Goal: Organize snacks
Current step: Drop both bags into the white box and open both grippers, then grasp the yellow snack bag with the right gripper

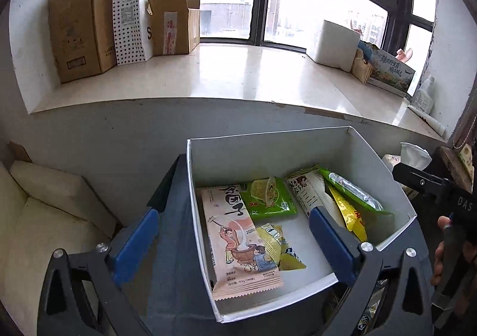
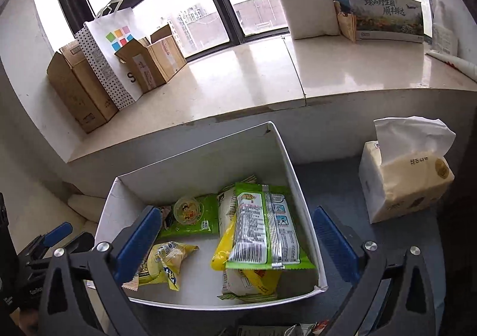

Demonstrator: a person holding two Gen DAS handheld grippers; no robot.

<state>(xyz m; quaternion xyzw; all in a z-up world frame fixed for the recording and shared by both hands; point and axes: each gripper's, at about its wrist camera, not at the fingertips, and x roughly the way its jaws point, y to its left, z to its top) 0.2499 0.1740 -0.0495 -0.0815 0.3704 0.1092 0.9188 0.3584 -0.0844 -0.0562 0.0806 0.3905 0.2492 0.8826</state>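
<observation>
White open-topped box (image 1: 268, 154) on a dark tabletop, below a stone window sill (image 1: 208, 74), with both grippers poised above it. The left gripper (image 1: 235, 234) has its blue-padded fingers spread wide and empty, one finger outside the box's left wall and the other over its interior. The right gripper (image 2: 238, 234) is likewise spread and holds nothing, its fingers bracketing the box's right half. Snacks already lie inside: a long pink packet (image 1: 235, 240) at 9 o'clock, flat along the left wall; a green packet with a round cup motif (image 1: 268, 196) near 12 o'clock; a yellow-green pouch (image 2: 165, 261) at 6 o'clock; and a green-edged packet (image 2: 262, 225) at 3 o'clock, leaning on a yellow pouch (image 2: 223, 249) and a white packet — probably stacked to save floor space. A tissue pack (image 2: 405, 181) stands well apart, at right.
</observation>
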